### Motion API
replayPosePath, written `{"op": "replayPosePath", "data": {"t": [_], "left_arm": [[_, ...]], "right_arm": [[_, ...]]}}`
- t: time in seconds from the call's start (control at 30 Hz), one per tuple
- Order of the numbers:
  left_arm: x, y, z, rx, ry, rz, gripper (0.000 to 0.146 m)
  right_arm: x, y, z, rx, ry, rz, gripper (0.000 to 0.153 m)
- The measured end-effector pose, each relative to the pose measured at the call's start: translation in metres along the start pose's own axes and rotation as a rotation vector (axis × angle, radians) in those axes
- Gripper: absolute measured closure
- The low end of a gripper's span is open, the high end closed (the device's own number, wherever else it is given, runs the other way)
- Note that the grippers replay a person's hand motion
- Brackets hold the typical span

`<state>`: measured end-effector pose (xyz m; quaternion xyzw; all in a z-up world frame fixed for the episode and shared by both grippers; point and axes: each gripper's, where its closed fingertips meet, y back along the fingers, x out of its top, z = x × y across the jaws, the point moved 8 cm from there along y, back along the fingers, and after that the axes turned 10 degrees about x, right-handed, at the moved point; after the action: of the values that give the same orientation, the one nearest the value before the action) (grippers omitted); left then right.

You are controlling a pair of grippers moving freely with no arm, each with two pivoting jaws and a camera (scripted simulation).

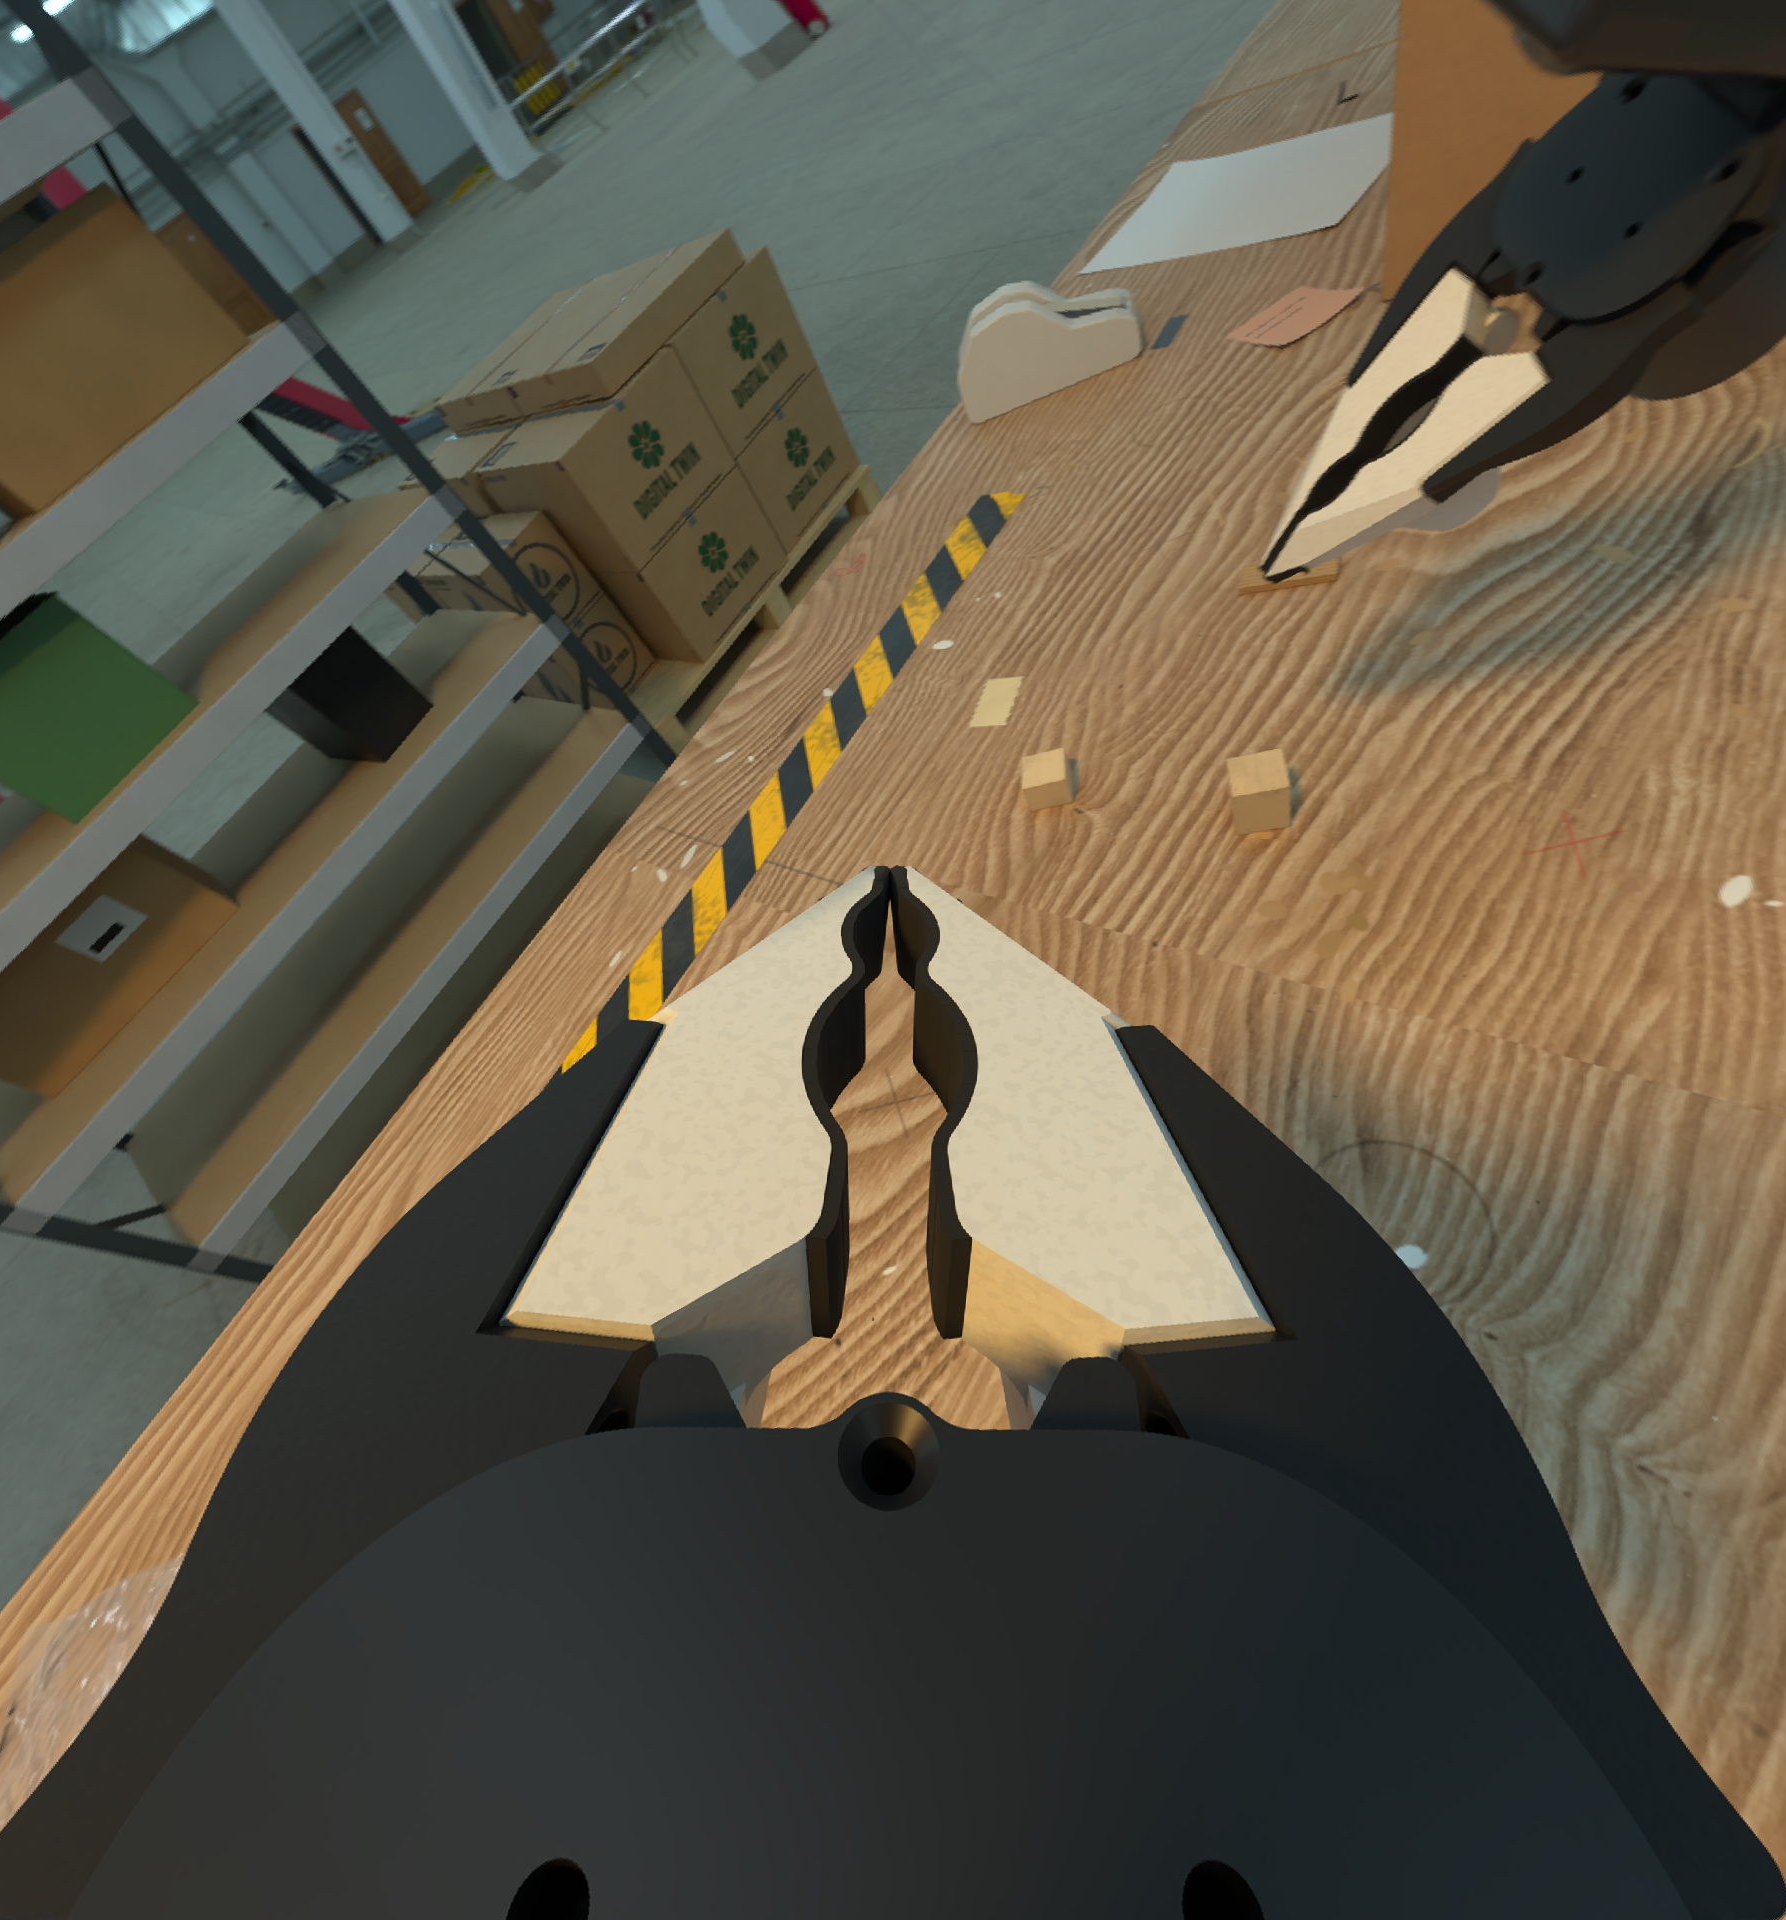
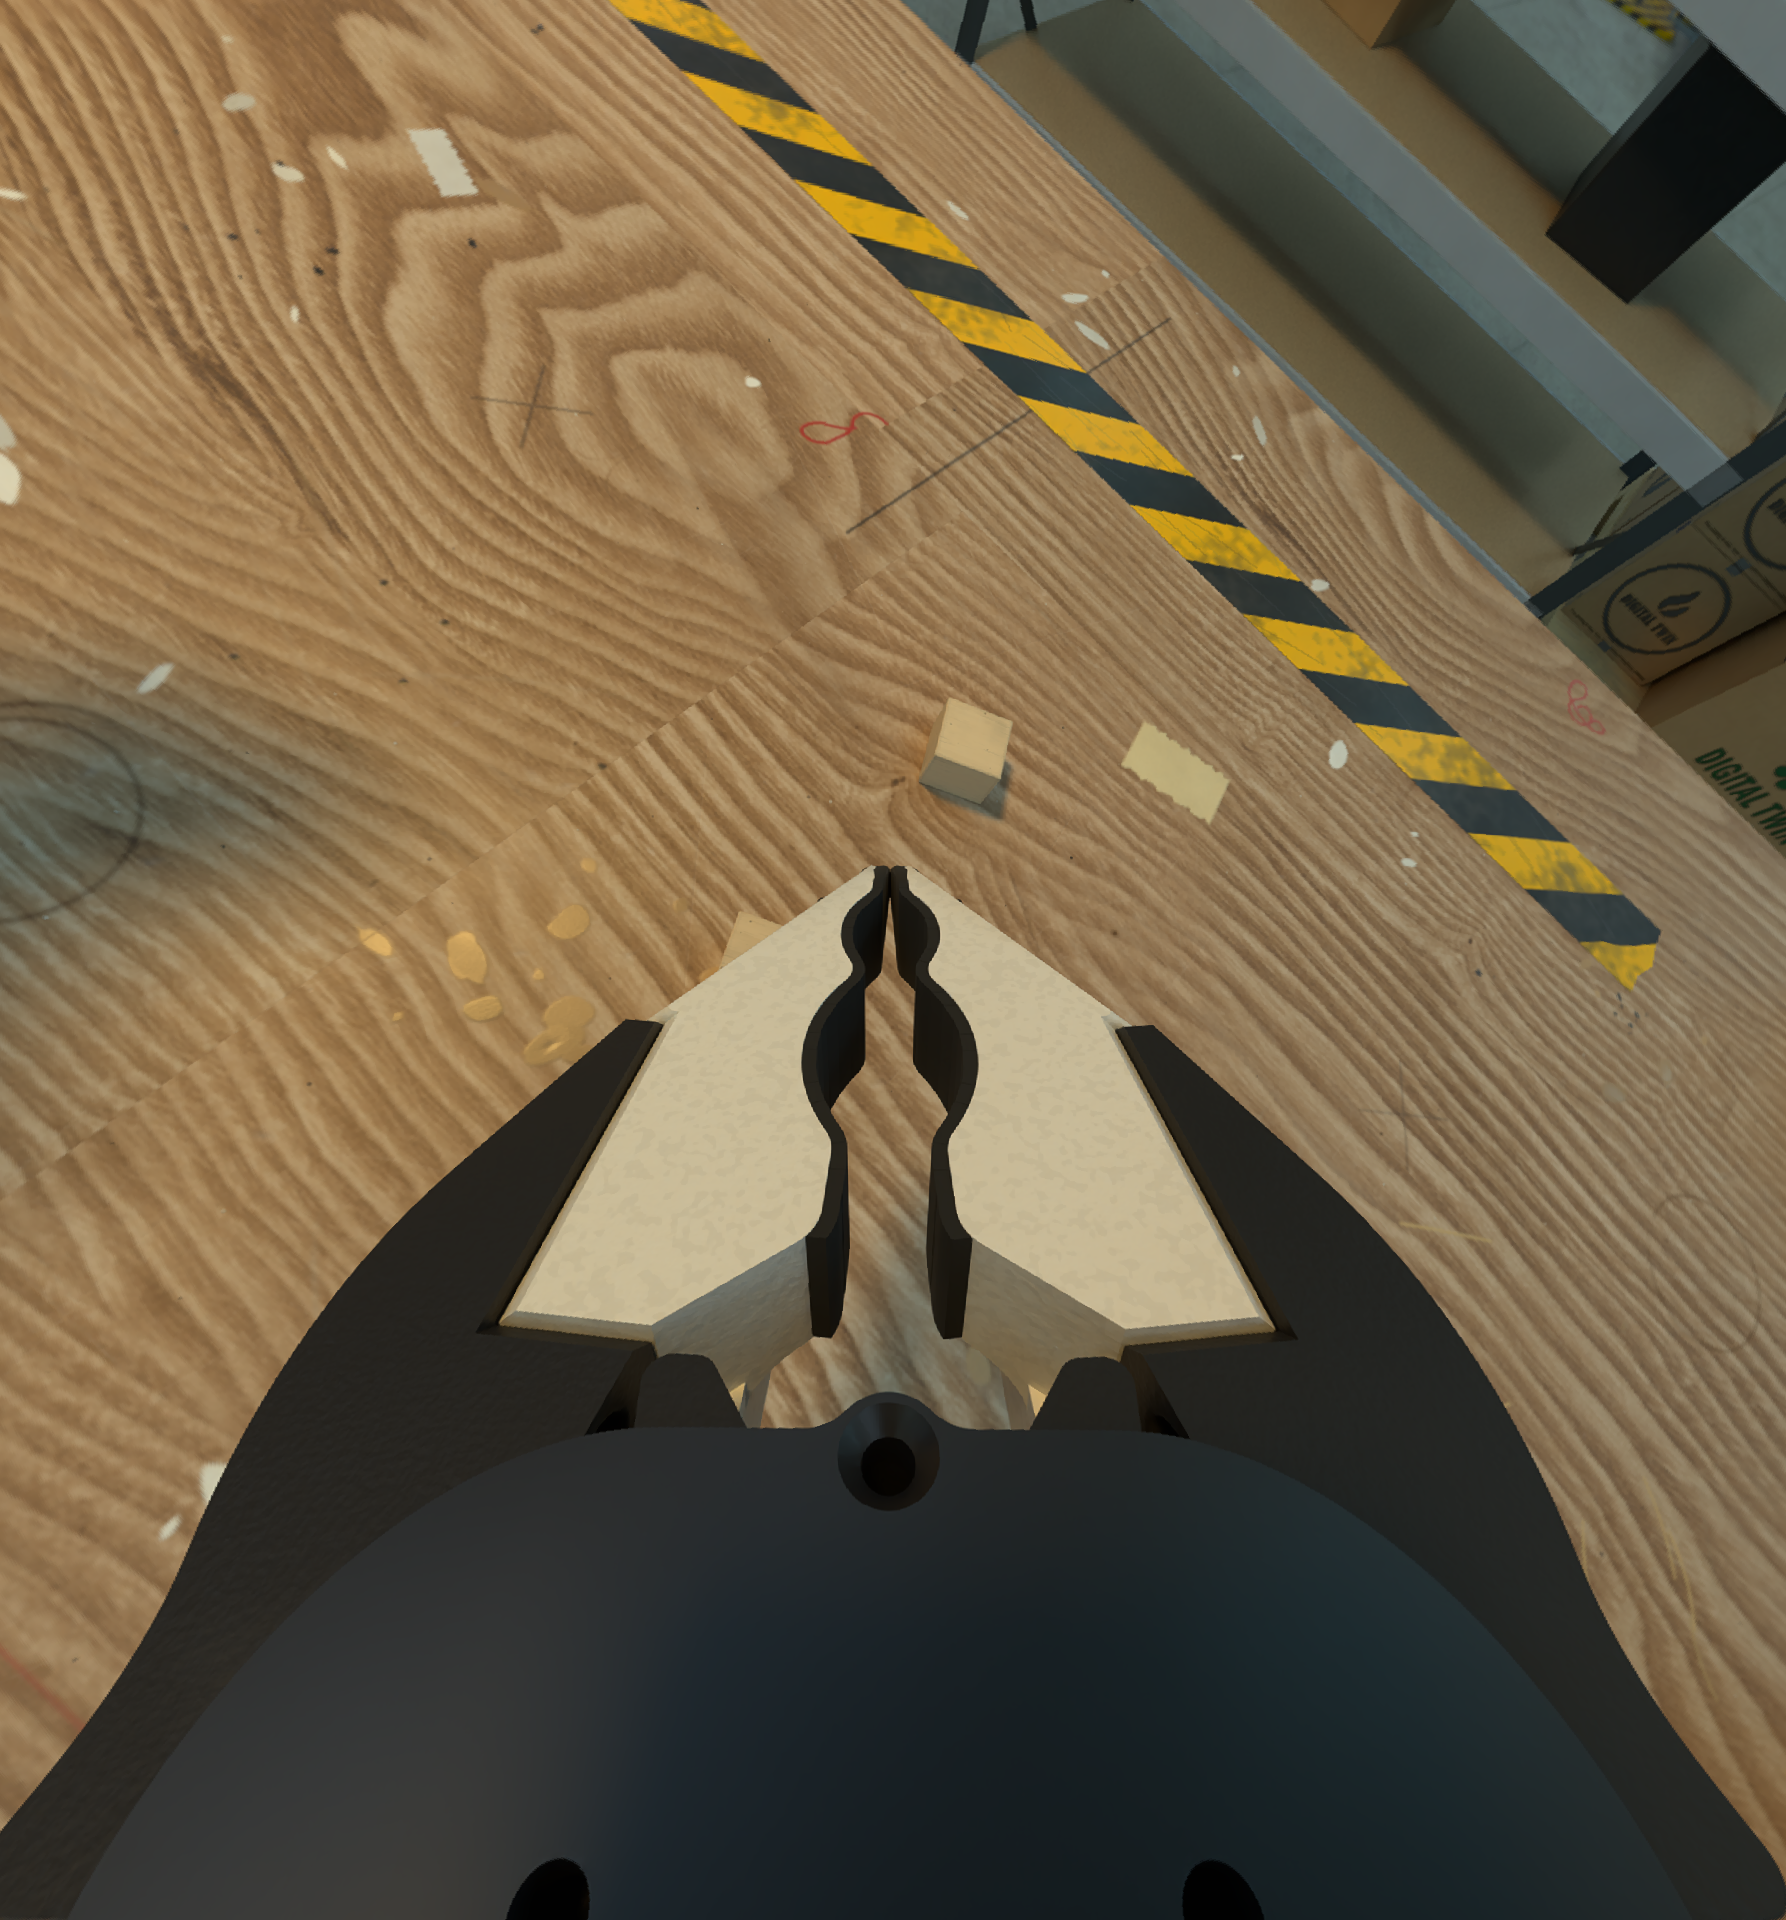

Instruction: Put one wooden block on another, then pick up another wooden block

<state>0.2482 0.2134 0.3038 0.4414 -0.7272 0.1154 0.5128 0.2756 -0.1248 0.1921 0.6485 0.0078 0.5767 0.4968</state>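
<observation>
In the left wrist view we see the shelving rack [image 1: 276, 665] filling the nine o'clock side, with stacked cardboard boxes [image 1: 681, 468] on a pallet at about eleven. Our left gripper [image 1: 889, 881] sits at centre, low over the wooden table [image 1: 1491, 1247], its jaws pressed together at the tips and holding nothing. A yellow-and-black striped tape [image 1: 827, 727] runs from ten toward twelve o'clock. Just past the tips, at twelve to one o'clock, two wooden blocks stand apart on the table: the nearer-left block [image 1: 1047, 777] and the right block [image 1: 1260, 790]. A white tape dispenser [image 1: 1045, 348] lies farther off at twelve. At two o'clock the right gripper [image 1: 1284, 566] points down with its tips closed, touching a third block [image 1: 1304, 578], which is mostly hidden; we cannot tell whether it is pinched.

In the right wrist view, that gripper's jaws meet at the tips. A corner of the third block peeks out at eleven o'clock beside the fingers [image 2: 681, 1122]. One block sits at twelve o'clock, near a pale paper scrap [image 2: 1175, 771] at one.
</observation>
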Motion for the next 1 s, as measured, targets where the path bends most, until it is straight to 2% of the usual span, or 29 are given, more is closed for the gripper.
{"op": "replayPosePath", "data": {"t": [0.13, 0.23, 0.33, 0.43, 0.6, 0.73, 0.83, 1.0], "left_arm": [[-0.003, 0.003, -0.005, 0.048, 0.012, -0.023, 0.146], [-0.002, 0.006, -0.006, 0.054, 0.010, -0.026, 0.146], [0.003, 0.012, -0.006, 0.050, 0.022, 0.028, 0.146], [0.008, 0.020, -0.006, 0.032, 0.043, 0.090, 0.146], [0.007, 0.029, -0.008, 0.027, 0.042, 0.104, 0.146], [0.005, 0.033, -0.013, 0.020, 0.066, 0.120, 0.146], [0.004, 0.035, -0.016, 0.014, 0.076, 0.126, 0.146], [0.004, 0.035, -0.015, 0.007, 0.067, 0.126, 0.146]], "right_arm": [[0.000, 0.001, -0.002, 0.035, -0.055, 0.031, 0.150], [0.000, -0.010, -0.001, 0.027, -0.090, 0.041, 0.137], [0.005, -0.033, 0.007, 0.037, -0.149, 0.035, 0.122], [0.011, -0.063, 0.020, 0.032, -0.187, -0.015, 0.117], [0.009, -0.111, 0.045, -0.055, -0.135, -0.185, 0.102], [-0.001, -0.142, 0.053, -0.029, -0.210, -0.241, 0.099], [-0.004, -0.154, 0.058, -0.065, -0.226, -0.235, 0.098], [-0.013, -0.172, 0.065, -0.015, -0.338, -0.264, 0.101]]}}
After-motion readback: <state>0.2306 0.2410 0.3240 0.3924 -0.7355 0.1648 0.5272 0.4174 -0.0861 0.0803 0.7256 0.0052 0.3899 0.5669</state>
